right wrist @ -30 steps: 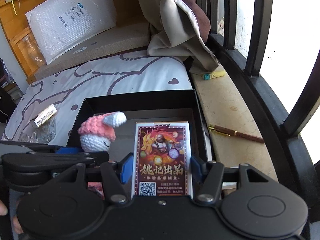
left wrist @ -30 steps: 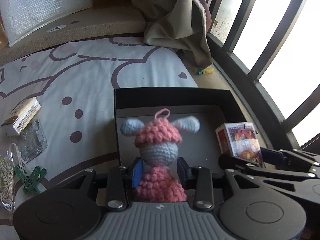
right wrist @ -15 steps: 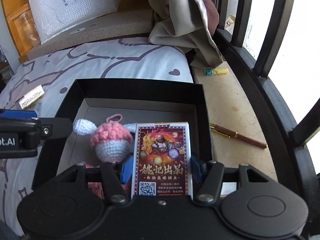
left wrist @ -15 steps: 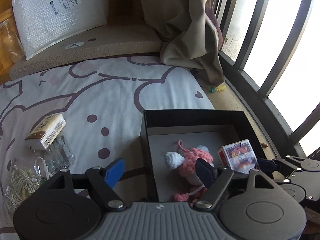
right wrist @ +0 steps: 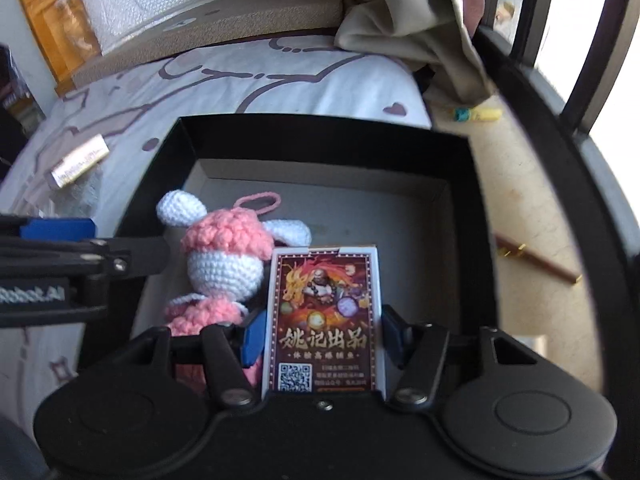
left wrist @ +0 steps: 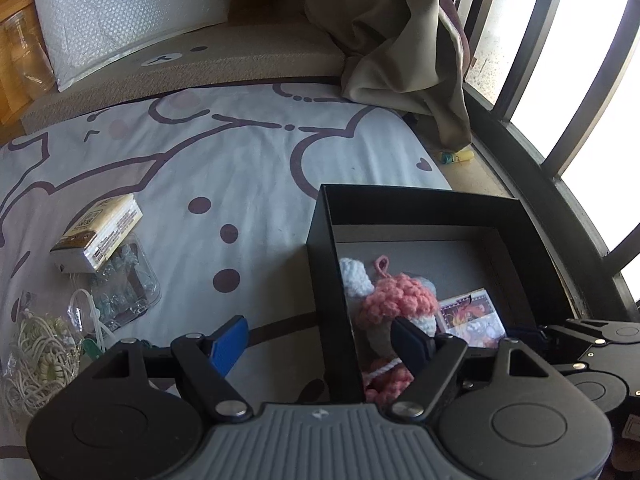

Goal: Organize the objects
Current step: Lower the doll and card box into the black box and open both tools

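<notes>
A: left gripper (left wrist: 320, 340) state?

B: jaws wide apart, nothing between the pads. They straddle the left wall of the black box (left wrist: 420, 196): blue pad over the bedsheet (left wrist: 240, 168), dark pad inside the box just beside the crochet doll (left wrist: 396, 304)

A: doll position?

B: lying on the box floor at its left wall. In the left wrist view the box wall and the dark finger cover its lower half; the right wrist view shows it fully: pink cap, white ears, hanging loop

A: right gripper (right wrist: 320, 338)?

B: clamped on the card box (right wrist: 326, 316), pads on both long sides. It stands upright over the near half of the box, just right of the doll. Bottom edge is hidden behind the gripper body, so can't tell if it touches the floor. The left view shows only its top face

A: rest of the bed?

B: near the left edge of the sheet: small tan carton (left wrist: 98, 238) on top of a clear plastic pack (left wrist: 124, 292), contents unreadable. Bag of white cord (left wrist: 36, 364) cut off by the frame edge. A green thing next to it is mostly hidden by the gripper

A: window side?

B: on the sill, a yellow-green marker (right wrist: 478, 114) and a brown pen (right wrist: 536, 260), both blurred. Curtain (left wrist: 392, 32) bunched at the far corner
</notes>
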`<state>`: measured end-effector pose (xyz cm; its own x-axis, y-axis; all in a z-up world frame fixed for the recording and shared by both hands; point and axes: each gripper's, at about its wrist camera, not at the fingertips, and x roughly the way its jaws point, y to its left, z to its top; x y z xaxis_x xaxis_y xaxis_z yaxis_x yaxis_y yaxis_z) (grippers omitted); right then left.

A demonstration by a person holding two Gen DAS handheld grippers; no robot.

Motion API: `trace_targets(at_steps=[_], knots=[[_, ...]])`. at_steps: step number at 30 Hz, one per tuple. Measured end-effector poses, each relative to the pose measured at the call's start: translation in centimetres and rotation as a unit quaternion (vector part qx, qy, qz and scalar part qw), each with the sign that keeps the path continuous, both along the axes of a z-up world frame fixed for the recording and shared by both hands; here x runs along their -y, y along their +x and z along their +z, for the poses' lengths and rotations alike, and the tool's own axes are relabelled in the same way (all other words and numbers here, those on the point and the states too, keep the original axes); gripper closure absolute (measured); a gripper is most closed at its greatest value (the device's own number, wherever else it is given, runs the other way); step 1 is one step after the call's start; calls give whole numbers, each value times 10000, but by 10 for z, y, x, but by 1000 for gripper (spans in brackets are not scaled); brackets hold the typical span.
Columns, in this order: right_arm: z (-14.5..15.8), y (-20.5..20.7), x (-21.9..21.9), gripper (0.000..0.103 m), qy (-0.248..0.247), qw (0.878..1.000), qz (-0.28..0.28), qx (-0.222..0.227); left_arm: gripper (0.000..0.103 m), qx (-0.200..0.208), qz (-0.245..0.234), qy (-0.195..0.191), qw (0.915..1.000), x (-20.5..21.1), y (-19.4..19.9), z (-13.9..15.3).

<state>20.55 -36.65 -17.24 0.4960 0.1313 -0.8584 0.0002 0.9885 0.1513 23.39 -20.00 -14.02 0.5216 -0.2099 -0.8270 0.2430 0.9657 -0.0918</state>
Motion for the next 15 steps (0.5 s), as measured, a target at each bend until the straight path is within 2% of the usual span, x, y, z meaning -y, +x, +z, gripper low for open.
trace_targets(at_steps=[3,6,11,14,15], knots=[[-1,-1,-7,44,-78,10000,-41,38,25,-41,-12,34,10000,0,0,-3],[-1,1,-2,42,101,9998,-175,-31,25,-62,-3,39,10000,0,0,-5],[17,-5,10,38,247,9995,-170,131,25,-62,89,-82,9999,-3,2,-3],[25,-8,18,41,300,9986,-388,220,25,-65,84,-97,9999,-4,3,0],[27,-9,23,47,390,9978,-490,232,25,-55,71,-80,9999,-3,3,0]])
